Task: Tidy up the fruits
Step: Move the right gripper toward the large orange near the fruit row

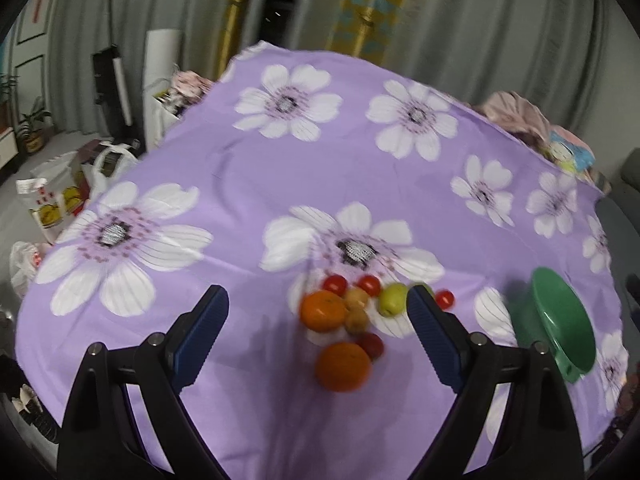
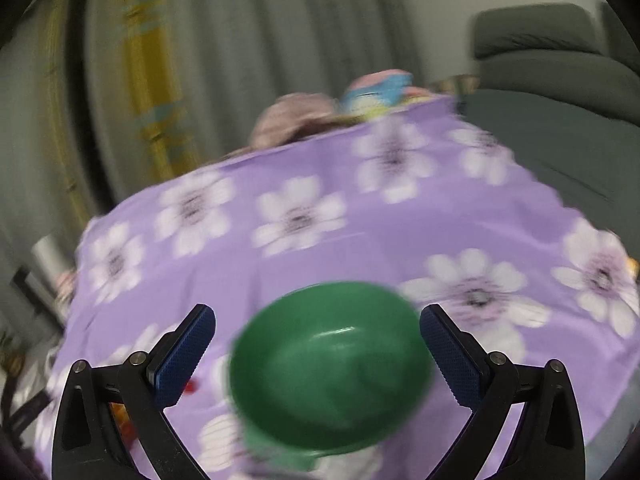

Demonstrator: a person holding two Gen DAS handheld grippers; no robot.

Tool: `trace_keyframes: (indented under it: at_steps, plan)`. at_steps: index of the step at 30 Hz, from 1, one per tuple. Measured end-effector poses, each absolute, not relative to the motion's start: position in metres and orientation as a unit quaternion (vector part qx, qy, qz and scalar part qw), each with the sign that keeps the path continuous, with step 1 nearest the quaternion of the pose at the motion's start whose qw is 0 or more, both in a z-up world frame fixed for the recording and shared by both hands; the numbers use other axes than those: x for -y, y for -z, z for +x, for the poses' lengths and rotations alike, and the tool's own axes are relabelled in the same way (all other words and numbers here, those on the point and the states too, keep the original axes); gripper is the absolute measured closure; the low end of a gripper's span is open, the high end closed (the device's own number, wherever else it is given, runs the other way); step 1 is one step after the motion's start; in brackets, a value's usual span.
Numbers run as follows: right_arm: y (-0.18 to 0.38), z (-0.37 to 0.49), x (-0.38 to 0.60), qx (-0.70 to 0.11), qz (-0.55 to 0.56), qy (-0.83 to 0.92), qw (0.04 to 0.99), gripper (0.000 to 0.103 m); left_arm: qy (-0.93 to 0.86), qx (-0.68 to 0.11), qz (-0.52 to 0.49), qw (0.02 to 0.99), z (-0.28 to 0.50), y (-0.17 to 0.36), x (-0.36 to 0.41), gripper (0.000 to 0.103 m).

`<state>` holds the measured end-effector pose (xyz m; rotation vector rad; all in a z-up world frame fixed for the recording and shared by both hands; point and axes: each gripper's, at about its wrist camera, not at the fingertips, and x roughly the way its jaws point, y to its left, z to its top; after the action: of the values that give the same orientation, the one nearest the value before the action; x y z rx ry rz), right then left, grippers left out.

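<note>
Grey curtains hang behind the table (image 1: 248, 160); fruits (image 1: 344, 320) cluster near its front edge, beside an empty green bowl (image 2: 332, 368). Both hand-held grippers, left (image 1: 318, 312) and right (image 2: 318, 328), gape empty; gathering seems unstarted; next comes closing on one fruit.

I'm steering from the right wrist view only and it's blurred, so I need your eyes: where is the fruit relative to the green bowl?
Observer: The fruit sits in one cluster on the purple floral tablecloth, to the left of the green bowl in the left wrist view, clear of it.
Operator: What is in the cluster?
Observer: Two oranges, a green apple, several small red tomatoes and a couple of small tan fruits.
Operator: Is the left gripper holding any of it?
Observer: No. The left gripper has its jaws wide open, empty, with the cluster lying between them in its view.
</note>
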<state>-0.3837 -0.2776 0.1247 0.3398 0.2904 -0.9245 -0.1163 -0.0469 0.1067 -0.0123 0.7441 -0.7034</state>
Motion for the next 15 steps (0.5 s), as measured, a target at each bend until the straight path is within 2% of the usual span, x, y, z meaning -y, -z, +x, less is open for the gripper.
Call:
trace_keyframes:
  at_steps: [4,12,14,15]
  plan:
    - [-0.118,-0.353,0.26,-0.167,0.16,0.379,0.896,0.001,0.35,-0.374,0.005,0.859,-0.122,-0.103,0.054,0.021]
    - [-0.09,-0.3,0.23,-0.236,0.263,0.229,0.907,0.001,0.351,-0.429,0.03,0.831,-0.114,-0.087,0.07,0.034]
    - [-0.084,-0.284,0.229,-0.261,0.293,0.186,0.901,0.003,0.336,-0.445,0.02,0.83,-0.106,-0.083,0.066,0.038]
    - [-0.079,-0.273,0.225,-0.275,0.307,0.157,0.897,0.009,0.33,-0.45,0.012,0.83,-0.102,-0.082,0.062,0.04]
